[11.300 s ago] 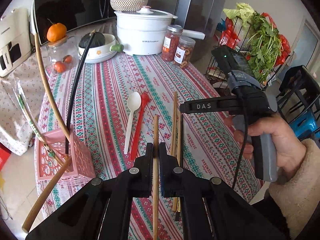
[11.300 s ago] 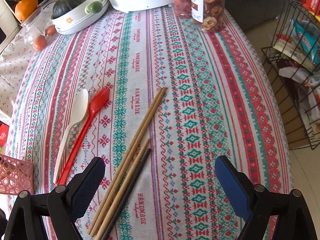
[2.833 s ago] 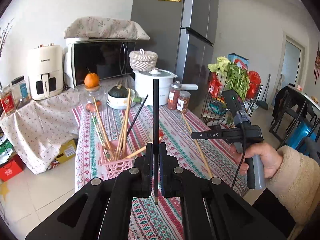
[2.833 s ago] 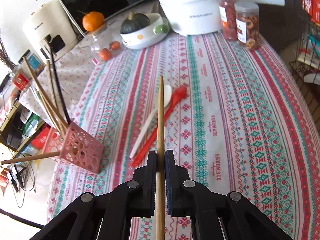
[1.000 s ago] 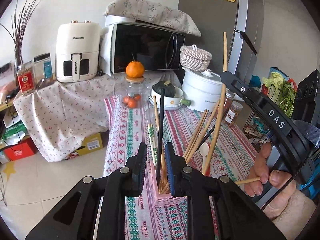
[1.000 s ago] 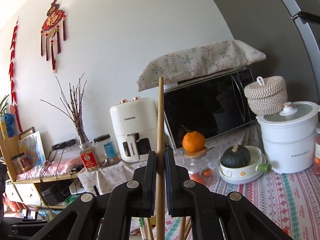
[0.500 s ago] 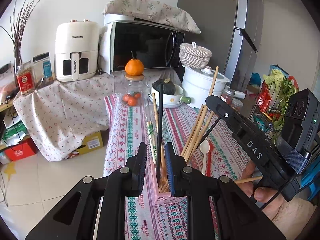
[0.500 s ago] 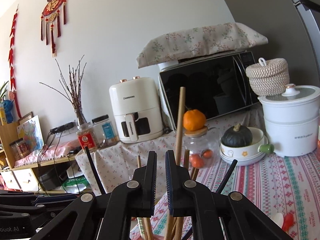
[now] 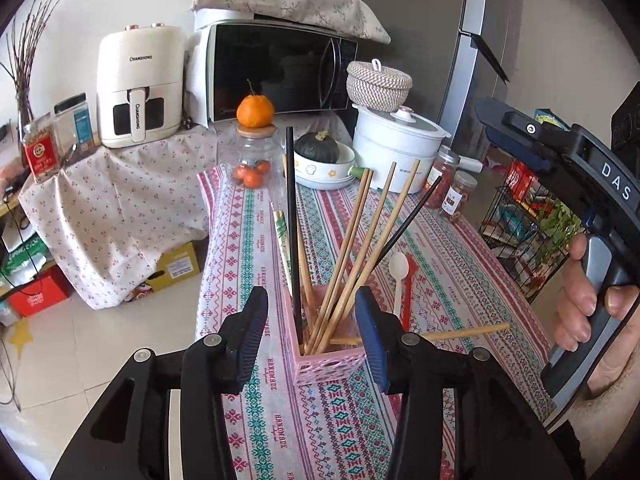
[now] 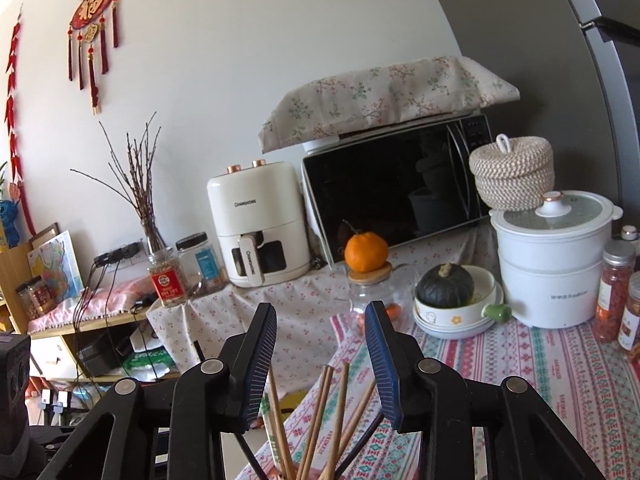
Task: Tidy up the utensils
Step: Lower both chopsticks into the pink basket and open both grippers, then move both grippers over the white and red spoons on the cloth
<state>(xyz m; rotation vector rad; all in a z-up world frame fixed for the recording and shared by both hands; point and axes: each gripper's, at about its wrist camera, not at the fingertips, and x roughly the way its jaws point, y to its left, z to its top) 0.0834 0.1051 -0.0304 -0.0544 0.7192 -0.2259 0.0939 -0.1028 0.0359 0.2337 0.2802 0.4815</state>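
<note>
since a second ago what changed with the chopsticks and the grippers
Both grippers let go: the left gripper released the black chopstick and the right gripper the wooden chopstick. Both now stand in the pink basket, jaws opening, nothing pinched. The white spoon and red spoon stayed on the tablecloth.
</note>
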